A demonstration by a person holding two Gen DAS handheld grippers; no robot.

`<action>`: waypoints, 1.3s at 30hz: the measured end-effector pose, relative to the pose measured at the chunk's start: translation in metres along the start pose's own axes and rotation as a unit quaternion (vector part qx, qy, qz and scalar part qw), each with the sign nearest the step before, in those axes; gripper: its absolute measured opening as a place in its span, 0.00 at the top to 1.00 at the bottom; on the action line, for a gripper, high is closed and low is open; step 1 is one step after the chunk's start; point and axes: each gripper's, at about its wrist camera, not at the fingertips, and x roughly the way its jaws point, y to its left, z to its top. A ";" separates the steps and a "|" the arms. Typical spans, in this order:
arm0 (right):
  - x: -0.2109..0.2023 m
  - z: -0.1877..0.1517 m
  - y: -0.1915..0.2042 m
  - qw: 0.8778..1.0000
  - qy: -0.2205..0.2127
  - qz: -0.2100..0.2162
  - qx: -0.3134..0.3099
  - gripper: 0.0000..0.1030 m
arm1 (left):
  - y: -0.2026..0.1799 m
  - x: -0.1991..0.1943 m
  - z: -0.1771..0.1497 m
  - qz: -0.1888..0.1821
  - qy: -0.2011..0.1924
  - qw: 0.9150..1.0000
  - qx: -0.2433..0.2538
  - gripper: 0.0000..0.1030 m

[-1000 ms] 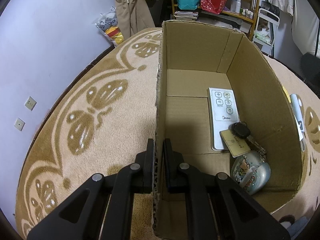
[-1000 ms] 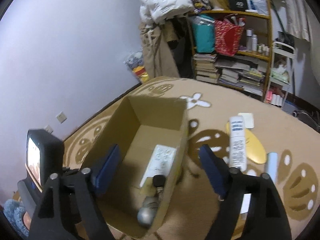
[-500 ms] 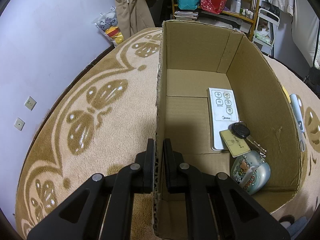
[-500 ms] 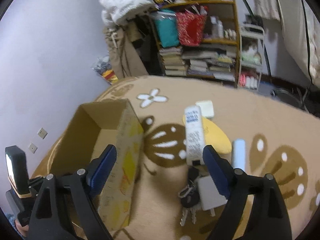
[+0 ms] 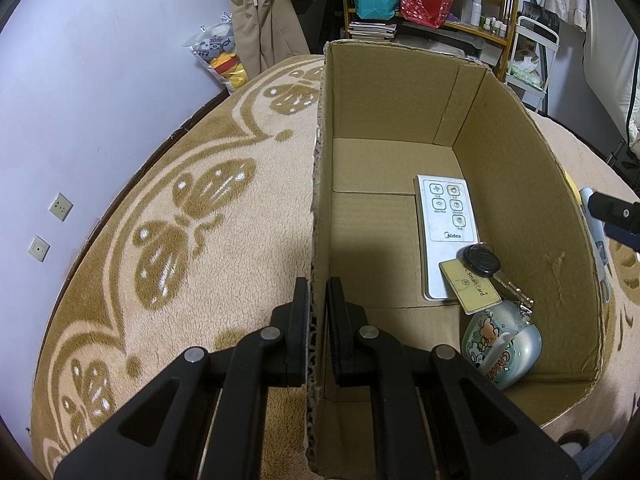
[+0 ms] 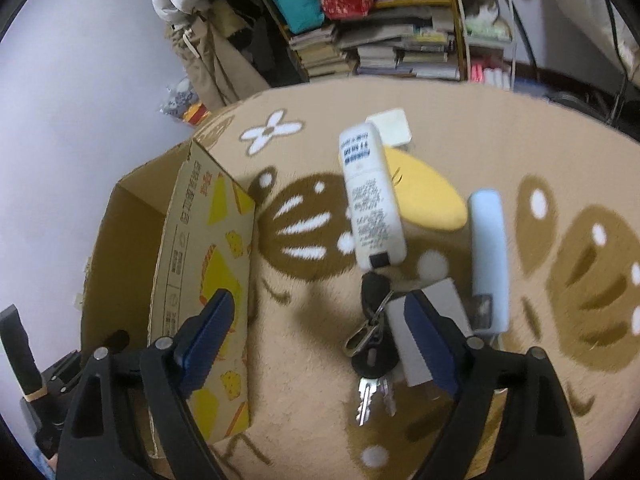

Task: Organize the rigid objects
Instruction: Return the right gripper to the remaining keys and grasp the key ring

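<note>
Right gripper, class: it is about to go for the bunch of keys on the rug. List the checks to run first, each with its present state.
1. Right gripper open wide enough: ok.
2. Bunch of keys lying between its fingers: ok, nearer the right finger.
3. Keys free of neighbours: not ok, the grey card lies against them.
4. Left gripper clamped on the cardboard box wall: ok.
5. Room left on the box floor: ok, beside the white remote.
6. Fingers low enough to grasp: cannot tell.
</note>
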 end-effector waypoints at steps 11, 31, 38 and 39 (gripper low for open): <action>0.019 -0.008 -0.015 0.998 0.039 0.036 0.042 0.22 | 0.000 0.000 0.000 -0.001 0.001 1.000 -0.002 0.90; 0.045 -0.023 -0.006 0.997 0.043 -0.063 -0.020 0.52 | 0.002 0.000 0.000 -0.004 0.002 1.000 -0.005 0.90; 0.049 -0.024 -0.018 0.996 0.045 -0.077 -0.011 0.88 | 0.002 0.000 0.000 -0.004 0.002 1.000 -0.005 0.90; 0.049 -0.023 -0.018 0.996 0.043 -0.074 -0.010 0.89 | 0.002 0.000 0.000 -0.004 0.002 1.000 -0.005 0.90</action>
